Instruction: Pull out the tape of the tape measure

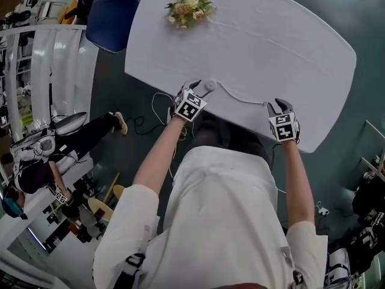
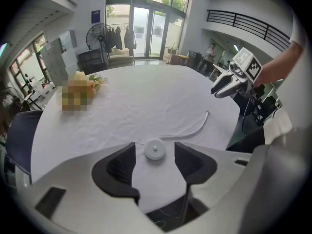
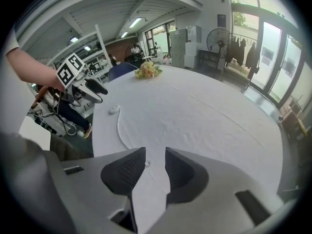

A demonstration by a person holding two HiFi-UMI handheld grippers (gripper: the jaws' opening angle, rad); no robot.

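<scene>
Along the white table's (image 1: 289, 47) near edge: left gripper (image 1: 194, 90) and right gripper (image 1: 281, 106), both spread open and empty, hovering over the round tape measure (image 2: 155, 150) at left and the tape (image 1: 240, 97) tip at right. Likely to snap back into the case, with neither end pinned.

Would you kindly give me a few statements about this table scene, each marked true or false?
1. The tape measure's round case lies on the table and shows between the left gripper's open jaws. True.
2. The tape is fully wound in. False: it lies pulled out in a curve across the table.
3. The right gripper is clamped on the tape's end. False: its jaws stand apart, gripping nothing.
4. Flowers lie at the table's far end. True.
</scene>
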